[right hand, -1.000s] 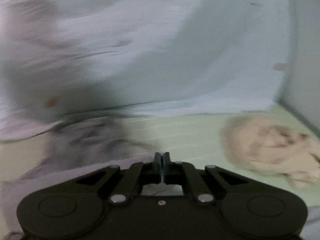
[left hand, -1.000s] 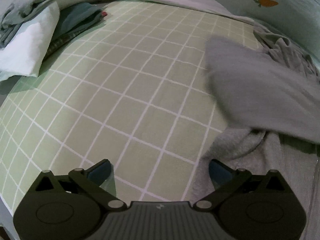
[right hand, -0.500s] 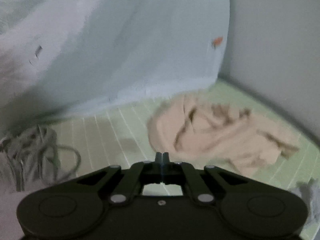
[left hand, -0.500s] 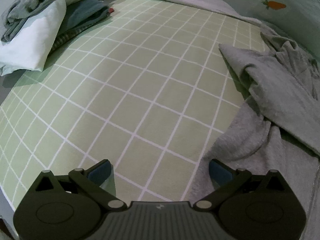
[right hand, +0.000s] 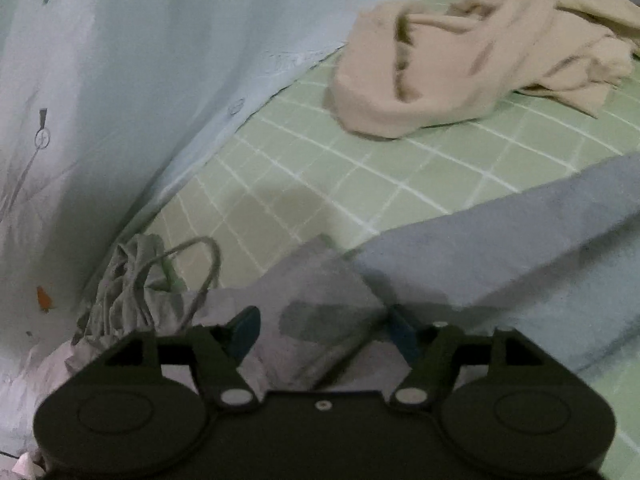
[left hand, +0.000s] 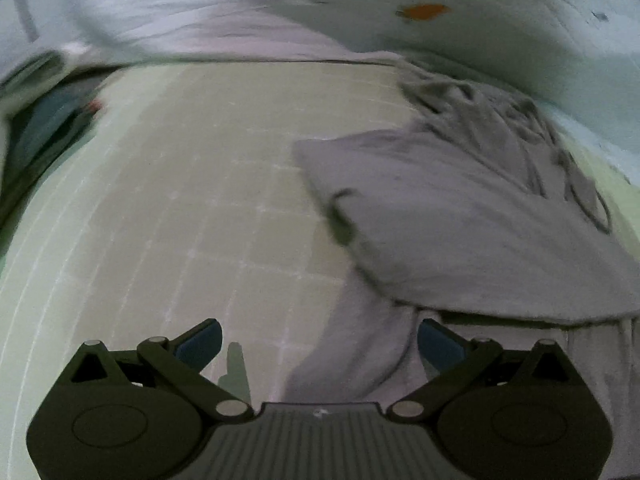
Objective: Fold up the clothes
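A grey hoodie (left hand: 460, 220) lies rumpled on the green checked sheet (left hand: 180, 200), with one sleeve folded across its body. My left gripper (left hand: 320, 344) hangs open over the hoodie's lower left edge, and its blue pads (left hand: 200, 342) touch nothing. In the right wrist view the right gripper (right hand: 324, 332) is low over the same grey hoodie (right hand: 500, 248), near the hood and drawstring (right hand: 200, 264). Its jaws are opening. A grey fold lies between them, and the pads (right hand: 244, 332) do not press on it.
A beige garment (right hand: 460, 60) lies crumpled further back on the sheet (right hand: 320, 168). A pale blue quilt with carrot prints (left hand: 424, 12) banks up along the far side, the same quilt (right hand: 100, 100) at the left of the right wrist view. Folded clothes (left hand: 40, 120) are stacked at the left.
The right gripper went from shut to open and dropped from facing the quilt to just over the grey hoodie. The left view swung right, bringing the hoodie toward centre.
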`<state>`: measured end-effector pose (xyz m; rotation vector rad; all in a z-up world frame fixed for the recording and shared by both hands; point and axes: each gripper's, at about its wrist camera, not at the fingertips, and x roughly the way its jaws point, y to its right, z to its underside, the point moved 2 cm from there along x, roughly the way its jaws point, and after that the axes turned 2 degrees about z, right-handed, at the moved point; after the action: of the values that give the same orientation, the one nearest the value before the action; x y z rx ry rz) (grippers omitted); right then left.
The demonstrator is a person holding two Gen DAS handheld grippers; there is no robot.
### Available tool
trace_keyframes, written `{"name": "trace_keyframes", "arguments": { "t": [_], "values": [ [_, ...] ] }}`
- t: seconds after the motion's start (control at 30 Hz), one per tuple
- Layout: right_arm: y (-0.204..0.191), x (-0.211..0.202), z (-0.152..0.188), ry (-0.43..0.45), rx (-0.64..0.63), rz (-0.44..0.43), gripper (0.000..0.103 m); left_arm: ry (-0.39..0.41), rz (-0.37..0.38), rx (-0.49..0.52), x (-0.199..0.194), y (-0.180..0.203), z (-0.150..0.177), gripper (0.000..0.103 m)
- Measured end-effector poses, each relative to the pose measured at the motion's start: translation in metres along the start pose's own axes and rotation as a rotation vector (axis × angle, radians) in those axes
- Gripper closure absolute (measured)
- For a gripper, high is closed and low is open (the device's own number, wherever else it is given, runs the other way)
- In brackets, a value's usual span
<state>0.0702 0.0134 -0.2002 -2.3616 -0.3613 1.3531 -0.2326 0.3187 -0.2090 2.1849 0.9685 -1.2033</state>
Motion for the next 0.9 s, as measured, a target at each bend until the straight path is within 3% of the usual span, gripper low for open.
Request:
{"name": "trace_keyframes", "arguments": {
  "t": [0.07,0.1,0.2,0.3,0.43,0.5,0.6,0.7,0.9],
  "values": [
    [-0.009,0.001,0.0,0.004,-0.056,-0.005,0.083,-0.001,-0.017,0.035,0.01,0.011,-0.003,0.0],
    [-0.014,0.001,0.0,0.006,-0.085,-0.008,0.088,0.001,-0.027,0.046,0.014,0.013,-0.005,0.0],
    [-0.028,-0.004,-0.003,0.036,-0.17,-0.024,0.091,0.021,-0.056,0.072,0.021,0.018,-0.012,0.0],
    [-0.038,-0.034,-0.015,0.156,-0.203,-0.064,0.092,0.058,-0.123,0.077,0.025,0.019,-0.02,0.0],
    [-0.044,-0.076,-0.043,0.344,-0.214,-0.054,0.092,0.092,-0.187,0.024,0.025,0.007,-0.025,0.0],
    [-0.041,-0.094,-0.057,0.415,-0.221,-0.033,0.092,0.113,-0.187,-0.006,0.022,0.001,-0.026,0.0],
    [-0.029,-0.102,-0.071,0.452,-0.24,0.013,0.092,0.159,-0.165,-0.061,0.012,-0.005,-0.025,0.0],
    [-0.012,-0.093,-0.072,0.418,-0.245,0.068,0.092,0.161,-0.114,-0.124,0.008,-0.011,-0.023,0.0],
    [0.016,-0.051,-0.047,0.254,-0.231,0.178,0.092,0.07,-0.101,-0.08,0.015,-0.012,-0.02,0.0]
  ]
}}
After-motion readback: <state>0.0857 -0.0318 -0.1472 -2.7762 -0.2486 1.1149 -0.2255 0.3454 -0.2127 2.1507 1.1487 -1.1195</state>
